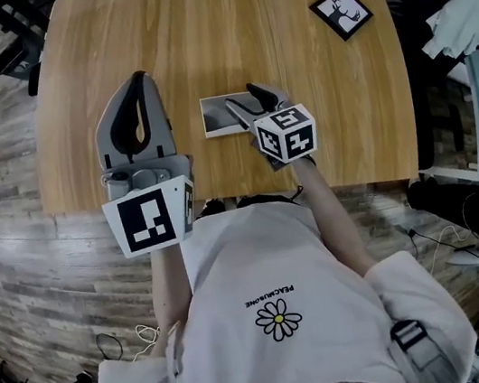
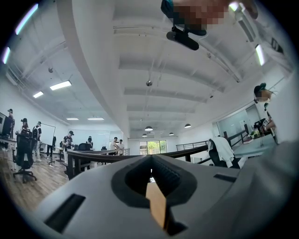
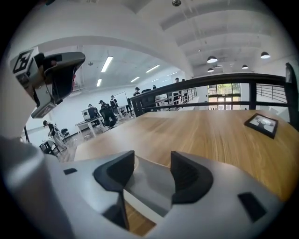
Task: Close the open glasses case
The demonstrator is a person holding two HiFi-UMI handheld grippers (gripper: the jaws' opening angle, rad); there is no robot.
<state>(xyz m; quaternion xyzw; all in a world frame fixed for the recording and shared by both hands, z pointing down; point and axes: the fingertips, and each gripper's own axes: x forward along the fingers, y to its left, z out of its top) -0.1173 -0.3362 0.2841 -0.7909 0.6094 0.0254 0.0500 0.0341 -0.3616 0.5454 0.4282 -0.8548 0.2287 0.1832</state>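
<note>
A flat grey glasses case [image 1: 219,114] lies on the wooden table [image 1: 219,24] near its front edge. My right gripper [image 1: 247,102] is low over the case's right end and stands open. In the right gripper view the grey case [image 3: 148,183] shows between the two dark fingers [image 3: 189,175]; I cannot tell whether they touch it, or whether the lid is up or down. My left gripper [image 1: 139,77] is held up to the left of the case and apart from it. It points at the ceiling, and its tips [image 2: 150,159] meet with nothing between them.
A small black-framed picture [image 1: 342,12] lies at the table's far right, seen also as the frame [image 3: 261,124] in the right gripper view. Railings, desks and people stand beyond the table. The raised left gripper [image 3: 51,79] shows at the upper left of the right gripper view.
</note>
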